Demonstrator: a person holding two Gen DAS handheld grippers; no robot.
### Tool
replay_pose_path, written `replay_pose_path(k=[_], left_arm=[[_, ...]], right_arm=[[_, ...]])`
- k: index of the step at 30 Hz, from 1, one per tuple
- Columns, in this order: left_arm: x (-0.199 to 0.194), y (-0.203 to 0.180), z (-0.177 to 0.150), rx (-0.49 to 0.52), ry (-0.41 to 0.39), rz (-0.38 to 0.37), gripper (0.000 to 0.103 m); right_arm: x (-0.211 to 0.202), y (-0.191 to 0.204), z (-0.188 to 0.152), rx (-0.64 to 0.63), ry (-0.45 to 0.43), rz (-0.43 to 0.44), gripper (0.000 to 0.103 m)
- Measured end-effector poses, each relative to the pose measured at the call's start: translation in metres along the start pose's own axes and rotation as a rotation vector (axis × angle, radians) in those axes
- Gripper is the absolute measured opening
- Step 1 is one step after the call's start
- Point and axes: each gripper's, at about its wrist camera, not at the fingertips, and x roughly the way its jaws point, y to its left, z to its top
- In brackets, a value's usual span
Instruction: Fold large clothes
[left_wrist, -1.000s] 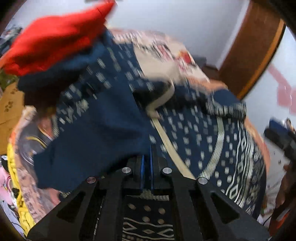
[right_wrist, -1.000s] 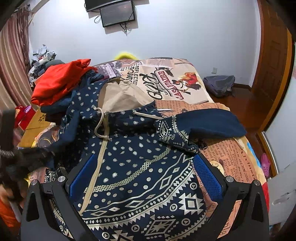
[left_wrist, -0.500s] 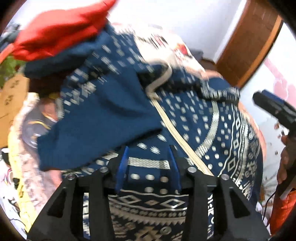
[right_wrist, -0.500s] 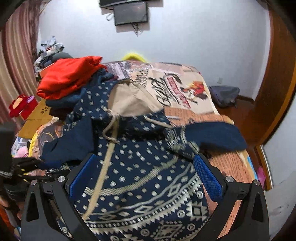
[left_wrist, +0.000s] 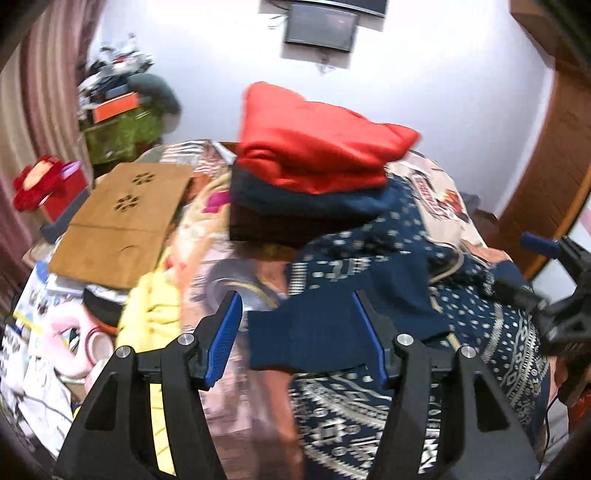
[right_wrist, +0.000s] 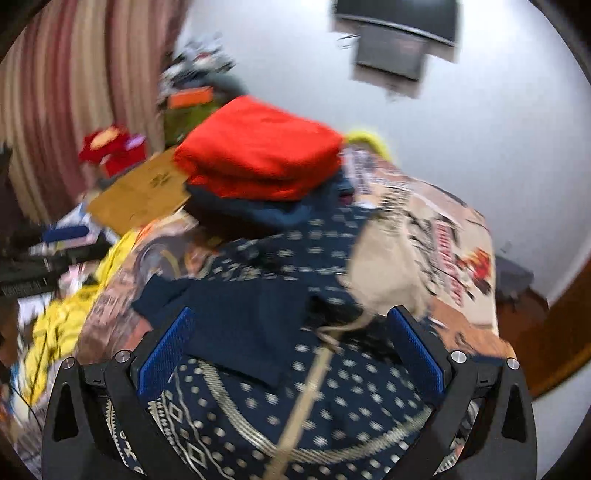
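Note:
A navy hoodie with white patterns (left_wrist: 487, 332) (right_wrist: 295, 398) lies spread on the bed, its left sleeve (left_wrist: 332, 332) (right_wrist: 236, 325) folded in over the body and its beige-lined hood (right_wrist: 384, 266) toward the far end. My left gripper (left_wrist: 306, 339) is open and empty, with the sleeve's plain cuff lying between its fingers. My right gripper (right_wrist: 288, 350) is open and empty above the hoodie's chest and drawstring. It also shows at the right edge of the left wrist view (left_wrist: 554, 280).
A stack of folded clothes, red (left_wrist: 317, 147) (right_wrist: 258, 158) on top of navy, sits on the bed beyond the hoodie. A brown cardboard sheet (left_wrist: 122, 221), yellow cloth (left_wrist: 151, 314) and clutter lie at the left. A wooden door (left_wrist: 546, 158) stands at the right.
My left gripper let go of the sleeve, opened wide and swung left and up. The sleeve now lies folded over the hoodie body. My right gripper swung left toward the sleeve.

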Motion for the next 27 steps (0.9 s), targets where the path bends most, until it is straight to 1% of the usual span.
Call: replay_pose_path(k=[5, 7, 10, 11, 12, 14, 16, 18, 20, 21, 22, 23, 24, 25, 26, 27], left_arm=[[0.002, 0.041, -0.012, -0.085, 0.027, 0.02, 0.059], [0.003, 0.052, -0.018, -0.106, 0.04, 0.026, 0.059], [0.008, 0.068, -0.027, -0.137, 0.059, 0.037, 0.059], [0.01, 0.072, -0.029, -0.146, 0.067, 0.04, 0.059], [0.012, 0.076, -0.032, -0.157, 0.075, 0.04, 0.059], [0.015, 0.082, -0.036, -0.173, 0.085, 0.039, 0.059], [0.019, 0.086, -0.04, -0.182, 0.093, 0.043, 0.059], [0.02, 0.088, -0.043, -0.18, 0.095, 0.053, 0.059], [0.023, 0.089, -0.046, -0.175, 0.097, 0.059, 0.059], [0.024, 0.089, -0.048, -0.175, 0.101, 0.063, 0.059], [0.027, 0.09, -0.05, -0.179, 0.108, 0.064, 0.059], [0.028, 0.091, -0.052, -0.185, 0.114, 0.061, 0.059], [0.031, 0.092, -0.054, -0.192, 0.126, 0.053, 0.059], [0.033, 0.093, -0.056, -0.197, 0.134, 0.049, 0.059], [0.035, 0.093, -0.056, -0.201, 0.14, 0.048, 0.059], [0.036, 0.092, -0.058, -0.203, 0.146, 0.046, 0.059]], right_arm=[[0.053, 0.055, 0.0, -0.135, 0.139, 0.144, 0.102], [0.077, 0.08, -0.004, -0.194, 0.204, 0.179, 0.101], [0.102, 0.11, -0.007, -0.253, 0.254, 0.222, 0.101], [0.114, 0.122, -0.008, -0.274, 0.283, 0.232, 0.101], [0.123, 0.13, -0.01, -0.288, 0.306, 0.241, 0.099], [0.142, 0.145, -0.013, -0.321, 0.356, 0.256, 0.093], [0.16, 0.157, -0.017, -0.343, 0.396, 0.25, 0.088], [0.177, 0.166, -0.021, -0.364, 0.427, 0.24, 0.081], [0.191, 0.171, -0.025, -0.383, 0.449, 0.223, 0.063], [0.195, 0.172, -0.027, -0.383, 0.453, 0.219, 0.059], [0.197, 0.171, -0.028, -0.377, 0.446, 0.219, 0.051], [0.196, 0.169, -0.028, -0.368, 0.427, 0.219, 0.039], [0.195, 0.166, -0.028, -0.356, 0.415, 0.222, 0.031], [0.195, 0.163, -0.028, -0.341, 0.415, 0.225, 0.015], [0.194, 0.157, -0.027, -0.315, 0.414, 0.224, 0.012], [0.19, 0.152, -0.022, -0.284, 0.404, 0.239, 0.012]])
